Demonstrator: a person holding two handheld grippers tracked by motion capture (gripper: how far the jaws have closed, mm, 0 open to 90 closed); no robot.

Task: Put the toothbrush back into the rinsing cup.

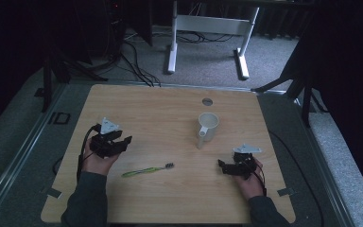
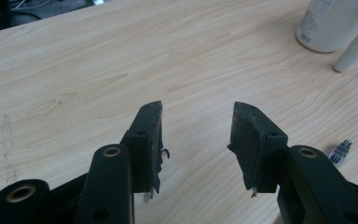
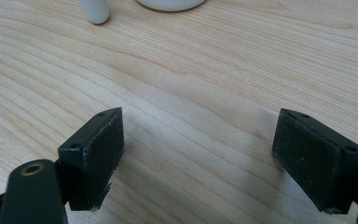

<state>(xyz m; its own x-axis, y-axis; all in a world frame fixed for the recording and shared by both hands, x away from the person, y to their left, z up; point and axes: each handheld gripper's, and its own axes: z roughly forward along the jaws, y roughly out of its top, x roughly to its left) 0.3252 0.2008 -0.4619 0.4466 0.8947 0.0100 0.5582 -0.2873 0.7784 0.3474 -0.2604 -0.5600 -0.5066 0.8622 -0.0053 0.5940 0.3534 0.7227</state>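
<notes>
The left gripper [image 1: 123, 140] hovers with its jaws set wide and nothing between them, just left of and above the green toothbrush [image 1: 147, 170], which lies flat on the wooden surface [image 1: 170, 109]. In the left gripper view the bristle head [image 2: 339, 152] peeks out beside the right jaw. The right gripper [image 1: 223, 166] is also spread wide and empty, well to the right of the toothbrush, below the white mug [image 1: 207, 126]. The toothbrush looks thin and low, so a grasp that comes down off-centre would likely push it sideways or pinch only one end and let it swing. Jaws closing too high could miss it; too low, they would scrape the surface. The mug beyond the toothbrush, with its handle, stands near enough to be knocked by a careless sweep.
</notes>
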